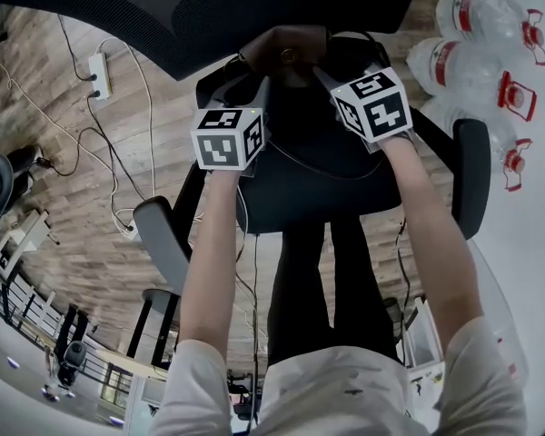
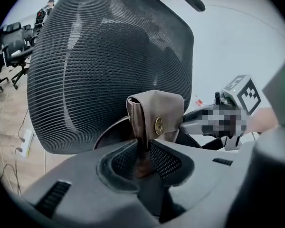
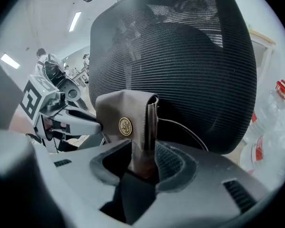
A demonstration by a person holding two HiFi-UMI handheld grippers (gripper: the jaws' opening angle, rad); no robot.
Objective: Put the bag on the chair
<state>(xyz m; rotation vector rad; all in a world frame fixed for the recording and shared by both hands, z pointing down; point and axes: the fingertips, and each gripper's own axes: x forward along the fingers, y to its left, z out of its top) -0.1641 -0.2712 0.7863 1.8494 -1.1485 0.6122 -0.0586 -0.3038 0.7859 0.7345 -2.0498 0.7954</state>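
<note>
Brown bag [image 1: 286, 51] upright at back of chair [image 1: 318, 184] seat, just in front of mesh backrest [image 2: 109, 56]. L gripper [image 2: 143, 156] clamped on one end of bag. R gripper [image 3: 142, 164] at other end: jaws apart, bag edge between them, not pinched. Water bottles [image 1: 477, 62] beside chair.

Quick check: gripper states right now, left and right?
Left gripper: closed on the bag.
Right gripper: open, bag between its jaws, not gripped.
</note>
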